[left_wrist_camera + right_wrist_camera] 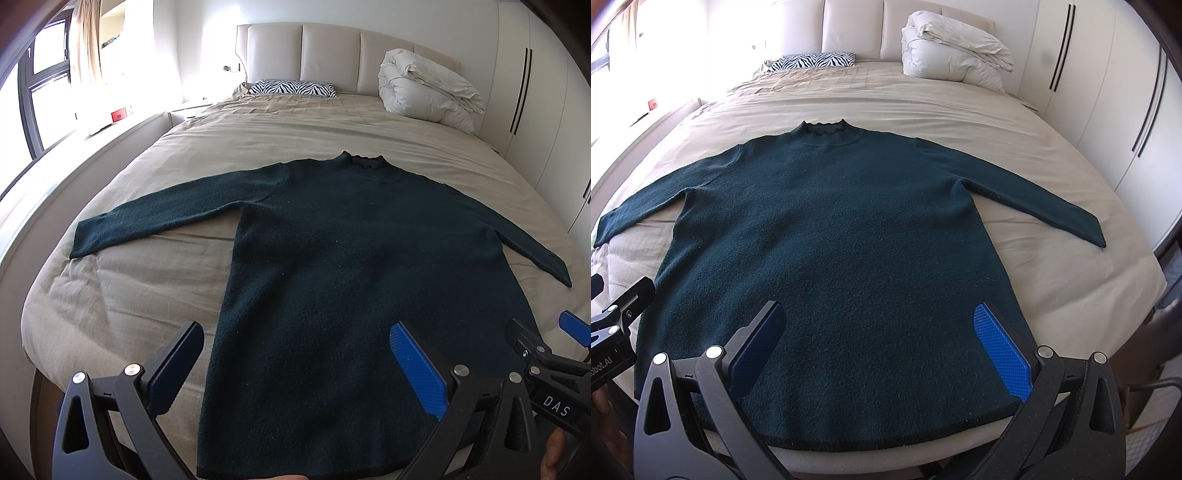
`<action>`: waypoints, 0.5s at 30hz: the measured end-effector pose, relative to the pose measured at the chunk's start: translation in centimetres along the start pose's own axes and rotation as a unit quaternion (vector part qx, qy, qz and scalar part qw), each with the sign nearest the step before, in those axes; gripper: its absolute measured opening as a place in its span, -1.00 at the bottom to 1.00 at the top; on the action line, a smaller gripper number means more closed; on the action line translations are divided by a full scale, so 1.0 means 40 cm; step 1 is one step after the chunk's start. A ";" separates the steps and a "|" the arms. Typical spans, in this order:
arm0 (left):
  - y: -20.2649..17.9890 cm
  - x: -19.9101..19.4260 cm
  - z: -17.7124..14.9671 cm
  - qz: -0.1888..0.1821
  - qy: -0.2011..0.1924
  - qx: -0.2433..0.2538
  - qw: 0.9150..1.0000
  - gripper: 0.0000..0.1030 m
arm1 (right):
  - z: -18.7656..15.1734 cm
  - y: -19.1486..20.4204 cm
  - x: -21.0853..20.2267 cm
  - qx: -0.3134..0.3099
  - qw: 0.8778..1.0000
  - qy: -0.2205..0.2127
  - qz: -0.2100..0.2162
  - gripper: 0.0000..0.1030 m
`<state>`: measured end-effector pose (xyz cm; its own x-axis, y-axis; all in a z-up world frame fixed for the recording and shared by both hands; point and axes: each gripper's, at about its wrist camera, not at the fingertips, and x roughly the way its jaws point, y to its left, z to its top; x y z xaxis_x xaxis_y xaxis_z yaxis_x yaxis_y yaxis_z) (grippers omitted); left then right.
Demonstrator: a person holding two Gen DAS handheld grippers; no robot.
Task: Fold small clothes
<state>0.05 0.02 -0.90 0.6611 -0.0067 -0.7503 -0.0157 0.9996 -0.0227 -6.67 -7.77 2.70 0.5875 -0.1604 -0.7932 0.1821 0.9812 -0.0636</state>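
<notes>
A dark green knit sweater (332,266) (842,240) lies flat on the bed, collar toward the headboard, both sleeves spread out to the sides. My left gripper (295,354) is open above the sweater's lower left part, nothing between its blue pads. My right gripper (882,332) is open above the hem area, pads wide apart and empty. The right gripper's tip (535,339) shows at the right edge of the left wrist view. The left gripper's body (613,332) shows at the left edge of the right wrist view.
The bed has a beige sheet (147,288) (1052,288). A zebra-print pillow (291,88) (812,61) and a folded white duvet (428,88) (953,48) lie by the headboard. White wardrobes (1108,92) stand on the right, a window (44,88) on the left.
</notes>
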 end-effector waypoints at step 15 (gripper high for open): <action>-0.011 0.003 -0.011 -0.002 0.004 0.000 1.000 1.00 | -0.005 0.002 0.002 -0.002 1.000 0.003 -0.002 1.00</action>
<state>-0.18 -0.42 -1.28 0.6558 -0.0113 -0.7548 -0.0131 0.9996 -0.0263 -6.76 -7.68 2.50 0.5827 -0.1635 -0.7961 0.1805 0.9811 -0.0695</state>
